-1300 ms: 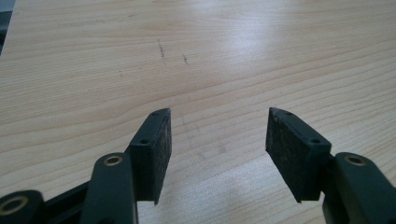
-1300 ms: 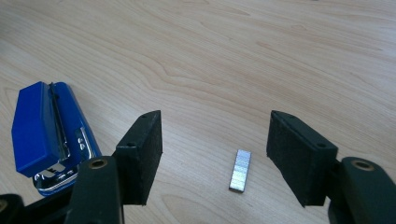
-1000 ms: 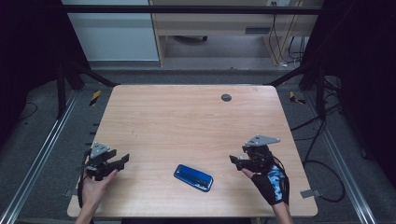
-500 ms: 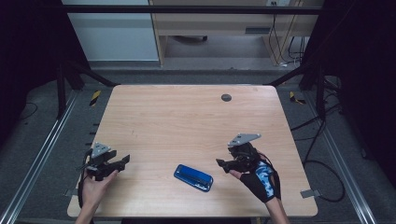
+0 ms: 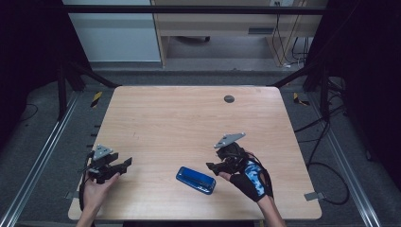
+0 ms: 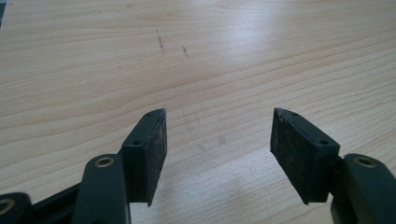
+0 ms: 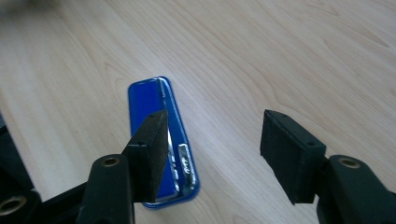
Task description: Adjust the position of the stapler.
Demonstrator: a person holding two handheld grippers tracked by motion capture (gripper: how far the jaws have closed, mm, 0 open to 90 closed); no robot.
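A flat blue case (image 5: 196, 179) with a shiny rim lies near the front middle of the wooden table (image 5: 189, 123). My right gripper (image 5: 211, 166), held in a gloved hand, hovers just right of the case, apart from it. In the right gripper view the blue case (image 7: 145, 99) lies under the left jaw, and bare wood shows in the gap of the right gripper (image 7: 212, 116). Its jaws stand open and have just been closing a little, with nothing between them. My left gripper (image 5: 126, 162) rests at the front left, and in its own view the left gripper (image 6: 218, 114) is open over bare wood.
A small dark round disc (image 5: 229, 99) sits near the table's far edge. Metal rails run along both sides of the table, and cables lie on the floor at the right. A desk stands beyond the far edge.
The right hand has moved left towards the blue case and now sits right beside it. The left hand has stayed where it was.
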